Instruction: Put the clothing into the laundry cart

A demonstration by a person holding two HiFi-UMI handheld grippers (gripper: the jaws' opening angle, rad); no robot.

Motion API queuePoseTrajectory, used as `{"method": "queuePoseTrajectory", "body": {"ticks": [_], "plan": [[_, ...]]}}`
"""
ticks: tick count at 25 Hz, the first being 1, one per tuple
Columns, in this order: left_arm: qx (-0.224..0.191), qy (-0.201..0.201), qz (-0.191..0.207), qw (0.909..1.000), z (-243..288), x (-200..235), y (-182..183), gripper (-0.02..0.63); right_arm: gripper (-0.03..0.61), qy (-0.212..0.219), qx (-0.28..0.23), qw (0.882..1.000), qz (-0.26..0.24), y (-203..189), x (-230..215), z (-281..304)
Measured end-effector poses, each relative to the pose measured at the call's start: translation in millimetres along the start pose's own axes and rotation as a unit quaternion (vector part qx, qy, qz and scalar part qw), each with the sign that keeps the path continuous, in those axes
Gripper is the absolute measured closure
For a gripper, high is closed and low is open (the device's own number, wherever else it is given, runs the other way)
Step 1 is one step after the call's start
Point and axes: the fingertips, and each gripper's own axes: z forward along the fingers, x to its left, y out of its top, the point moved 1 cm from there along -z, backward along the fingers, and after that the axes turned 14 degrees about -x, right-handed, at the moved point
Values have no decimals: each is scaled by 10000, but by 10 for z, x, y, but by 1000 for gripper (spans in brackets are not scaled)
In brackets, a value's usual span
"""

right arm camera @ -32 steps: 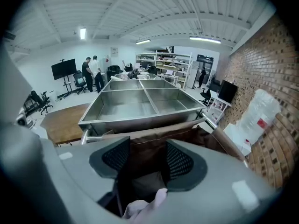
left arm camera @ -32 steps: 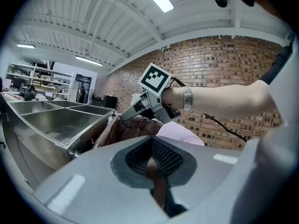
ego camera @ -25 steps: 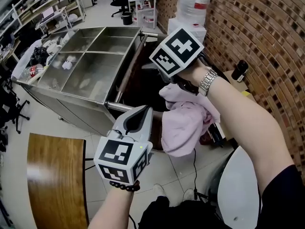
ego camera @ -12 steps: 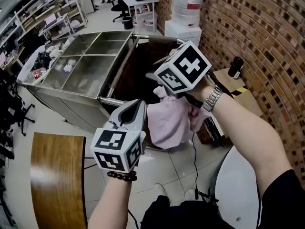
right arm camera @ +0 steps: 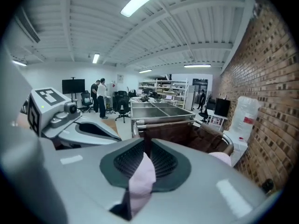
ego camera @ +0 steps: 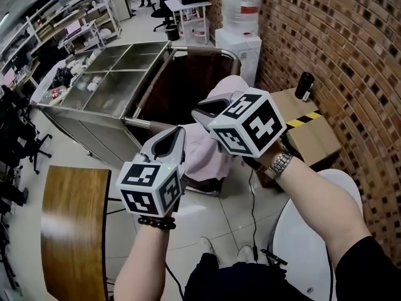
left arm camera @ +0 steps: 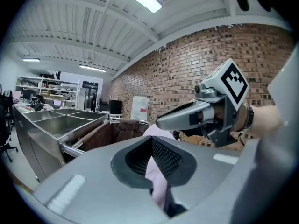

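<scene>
A pale pink garment (ego camera: pixel 202 154) hangs between my two grippers, over the near rim of the brown fabric laundry cart (ego camera: pixel 185 75). My left gripper (ego camera: pixel 177 133) is shut on a fold of it, seen pinched between the pads (left arm camera: pixel 156 183). My right gripper (ego camera: pixel 204 110) is to the right of and close to the left one. Its jaws are closing, and a flap of the garment (right arm camera: pixel 140 181) sits pinched between them. The cart (right arm camera: pixel 187 134) lies ahead of both grippers, dark inside with a metal rail. More pink cloth (ego camera: pixel 227 85) bulges behind the right gripper.
A steel unit with several open compartments (ego camera: pixel 103 74) stands left of the cart. A water dispenser (ego camera: pixel 241 17) and a brick wall are behind it, and a cardboard box (ego camera: pixel 308 129) is at the right. A wooden tabletop (ego camera: pixel 69 231) and a white round table (ego camera: pixel 310 243) flank me. People (right arm camera: pixel 100 97) stand far off.
The right gripper has drawn back from over the cart toward me, its cube turning, and its jaws have narrowed on the cloth. The garment now bunches higher between both grippers.
</scene>
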Motion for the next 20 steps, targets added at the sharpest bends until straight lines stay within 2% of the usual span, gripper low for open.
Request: {"method": "queuePoseTrajectory", "body": {"ticks": [8,20], "plan": [[-189,-94,90,9997,-204,-643,249,612,577,-197,-937,9950,288,130,313,-796],[-430,-291,290,9982,-356,-1290,602,612,578,-390,-1756,9826,454,269,600,-1549]]}}
